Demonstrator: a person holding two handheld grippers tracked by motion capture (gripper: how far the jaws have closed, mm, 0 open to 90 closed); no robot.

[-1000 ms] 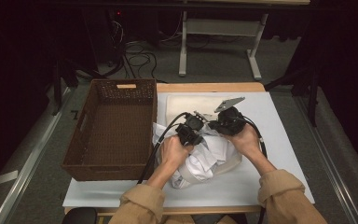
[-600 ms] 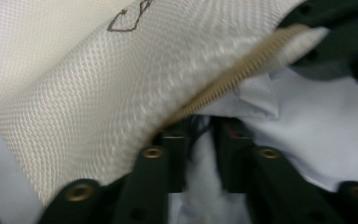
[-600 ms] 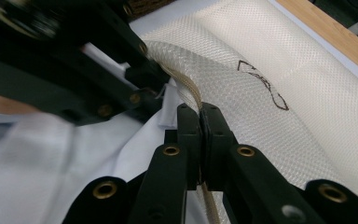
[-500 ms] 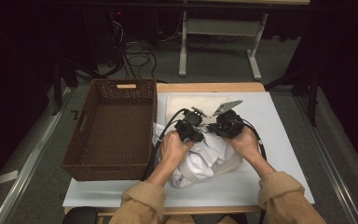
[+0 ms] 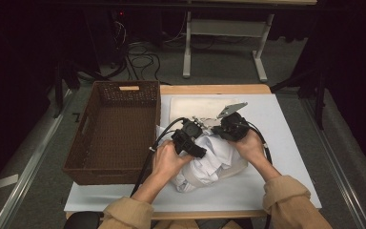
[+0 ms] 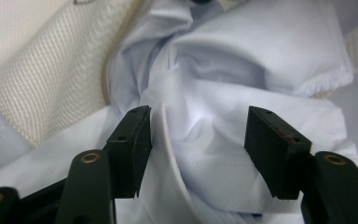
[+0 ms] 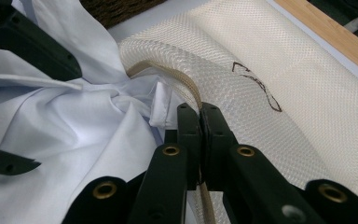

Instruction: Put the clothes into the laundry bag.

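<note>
While the right claw [image 7: 199, 109] is clamped shut on the beige trim [image 7: 186, 84] at the mouth of a cream mesh bag [image 7: 270, 70], the left claw [image 6: 198, 135] is held over a crumpled white shirt [image 6: 242, 60] with its jaws apart. Those jaws have just been opening, and folds of the shirt are seen between them without being pressed. In the high view, the shirt [image 5: 214, 160] is found bunched at the middle of the counter [image 5: 286, 124], partly tucked into the mesh bag [image 5: 195, 107], which is spread flat toward the far edge. Both claws are held close together above the shirt, the left claw [image 5: 195, 138] beside the right claw [image 5: 219, 125]. A brown wicker basket [image 5: 119, 129] is set on the counter's left side, just beside the shirt.
</note>
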